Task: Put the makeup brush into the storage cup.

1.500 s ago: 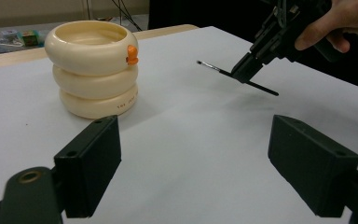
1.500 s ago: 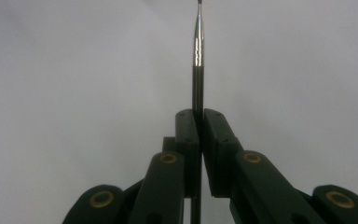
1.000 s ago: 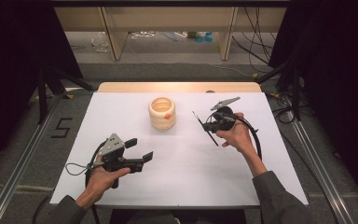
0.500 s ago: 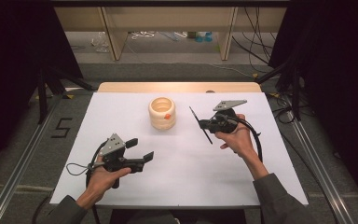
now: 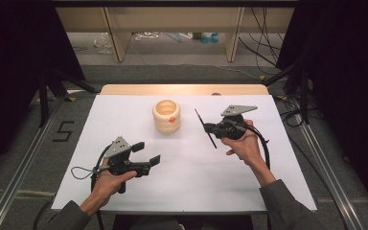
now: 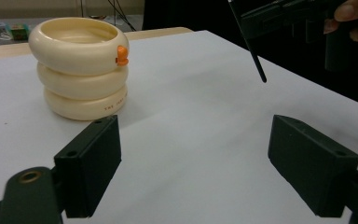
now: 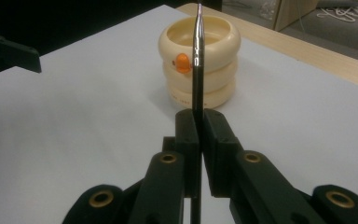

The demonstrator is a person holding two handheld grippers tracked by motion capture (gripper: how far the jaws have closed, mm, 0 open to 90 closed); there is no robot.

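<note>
1. Since a second ago, right gripper has lifted off the sheet and swung its stick toward the cup; left gripper unchanged.
2. Stick: thin, dark, pen-like, with a pointed end. Clamped between the right jaws, which are pinched tight on its shaft in the right gripper view. It hangs in the air, tilted, just right of the cup and not touching it.
3. Cup: cream, three stacked rings, open top, small orange knob on the upper ring. Stands upright at mid-table, toward the far edge.
4. Step in hand, by my reading: carrying the stick to the cup. The right gripper view has the tip lined up with the cup's mouth.
5. Next move likely calls for raising the stick over the rim, tipping it toward upright, lowering one end inside, then letting go. Risk: the rim gets knocked, or the light cup tips.
6. Left gripper: jaws spread wide, nothing between them, resting low near the front-left of the white table, well apart from the cup.
7. Writing: small reddish print on the cup's bottom ring, too small to read. A "5" is marked on the floor, left of the table.
</note>
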